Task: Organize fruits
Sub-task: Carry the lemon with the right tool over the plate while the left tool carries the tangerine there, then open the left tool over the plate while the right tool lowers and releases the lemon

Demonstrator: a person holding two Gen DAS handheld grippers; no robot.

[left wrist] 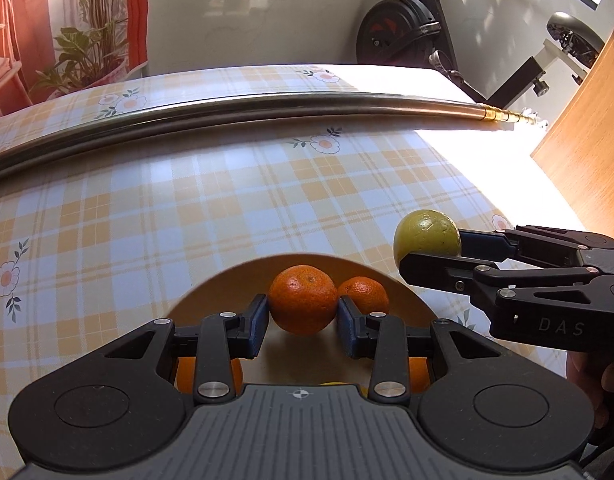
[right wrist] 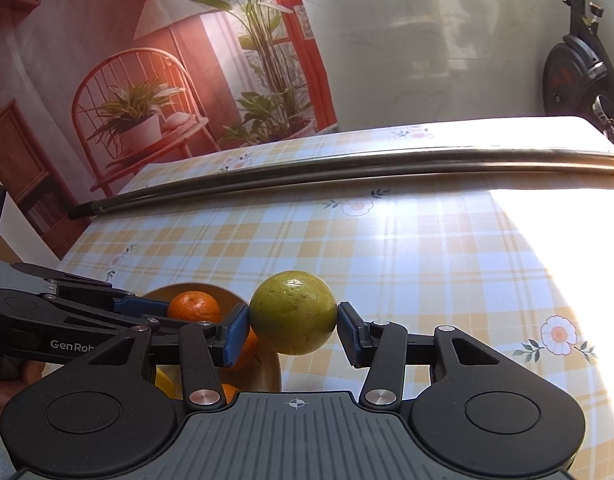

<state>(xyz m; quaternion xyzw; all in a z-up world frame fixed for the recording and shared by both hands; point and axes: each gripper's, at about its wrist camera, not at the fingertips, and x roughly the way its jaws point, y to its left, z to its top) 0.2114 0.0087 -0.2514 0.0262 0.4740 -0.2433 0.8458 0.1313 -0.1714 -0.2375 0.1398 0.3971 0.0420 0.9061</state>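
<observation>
Orange (left wrist: 301, 299) pinched between blue pads (left wrist: 260, 320) of left gripper (left wrist: 303, 326), held above tan bowl (left wrist: 211, 292); whether lifted clear of the bowl floor or just resting cannot be told. Rind pebbled and matte, so likely decent friction; round, light, slightly yielding, bruised by a hard squeeze. Grip sits at the widest girth, pads opposed across the middle: best place, least chance of squirting out. Second orange (left wrist: 365, 294) just behind and right, touching or nearly so. More orange and a yellow scrap showing low in the bowl under the fingers, partly hidden. Yellow-green fruit (right wrist: 293, 312) clamped likewise across its equator in right gripper (right wrist: 293, 330), hanging just beyond the bowl's right rim, above the checked tablecloth (right wrist: 427, 248). Skin smooth, glossy, speckled: probably slicker and firmer than the orange, so a steadier squeeze and no jerks advised. Both sets of jaws partly closed, fruit-width apart. A hand (left wrist: 587, 380) dimly visible behind the right tool. Metal rod (left wrist: 267, 108) across the far table, well apart. Exercise bike (left wrist: 447, 32) beyond the table edge.
</observation>
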